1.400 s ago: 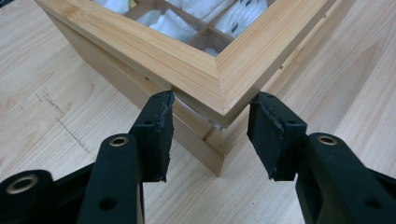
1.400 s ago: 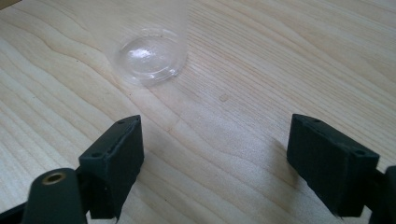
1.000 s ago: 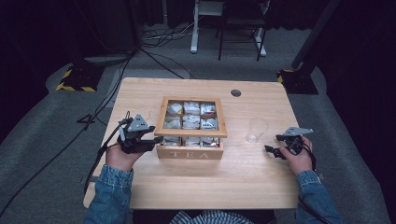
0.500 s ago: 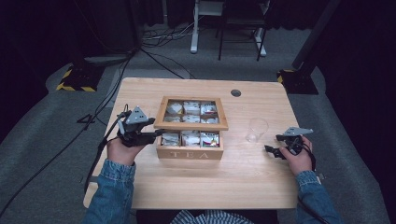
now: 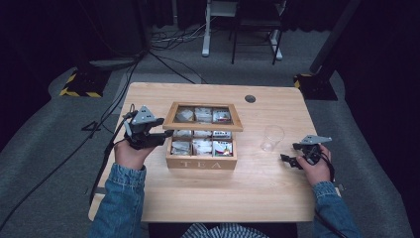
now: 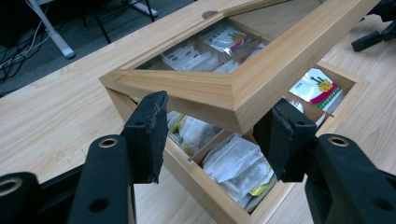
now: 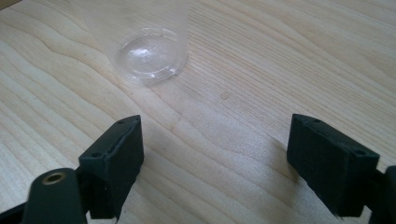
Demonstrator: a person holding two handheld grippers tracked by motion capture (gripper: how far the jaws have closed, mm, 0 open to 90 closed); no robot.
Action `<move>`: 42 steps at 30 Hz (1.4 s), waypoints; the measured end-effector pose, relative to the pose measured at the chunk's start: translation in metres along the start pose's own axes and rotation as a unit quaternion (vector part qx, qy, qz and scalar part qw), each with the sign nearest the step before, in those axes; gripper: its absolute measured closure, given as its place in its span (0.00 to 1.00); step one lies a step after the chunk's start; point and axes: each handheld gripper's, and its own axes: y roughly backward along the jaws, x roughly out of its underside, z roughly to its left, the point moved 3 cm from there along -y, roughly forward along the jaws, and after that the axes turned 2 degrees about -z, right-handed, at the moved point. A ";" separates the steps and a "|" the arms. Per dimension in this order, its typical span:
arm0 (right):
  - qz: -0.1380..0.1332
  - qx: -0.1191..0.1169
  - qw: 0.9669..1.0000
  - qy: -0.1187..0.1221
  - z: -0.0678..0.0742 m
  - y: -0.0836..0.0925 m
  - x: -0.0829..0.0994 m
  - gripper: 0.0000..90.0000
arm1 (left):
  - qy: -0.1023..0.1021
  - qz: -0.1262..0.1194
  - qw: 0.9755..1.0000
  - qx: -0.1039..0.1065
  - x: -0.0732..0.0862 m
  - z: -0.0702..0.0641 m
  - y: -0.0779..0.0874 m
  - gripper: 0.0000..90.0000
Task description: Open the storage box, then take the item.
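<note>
A wooden tea box (image 5: 200, 162) marked TEA stands at the table's middle, its glass-paned lid (image 5: 204, 127) tilted up at the front. Several tea bags (image 6: 236, 163) lie in its compartments. My left gripper (image 5: 165, 137) is open at the box's left front corner. In the left gripper view the lid's (image 6: 233, 100) raised corner sits between the jaws of that gripper (image 6: 215, 135); whether a jaw touches it I cannot tell. My right gripper (image 5: 291, 152) rests open on the table, right of a clear plastic cup (image 5: 271, 138). The cup (image 7: 149, 51) stands upright just beyond its jaws (image 7: 215, 154).
The light wooden table (image 5: 257, 193) has bare room in front of the box and to its left. A round cable hole (image 5: 250, 98) sits near the far edge. Cables, a chair and stand legs are on the grey floor beyond.
My left gripper has moved right to the box's corner, and the lid, flat a second ago, is now raised at the front. The right gripper has stayed put.
</note>
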 end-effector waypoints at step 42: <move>0.008 0.025 0.999 -0.029 0.026 0.008 0.002 0.34 | 0.007 -0.027 1.000 -0.006 -0.028 0.015 -0.006 0.52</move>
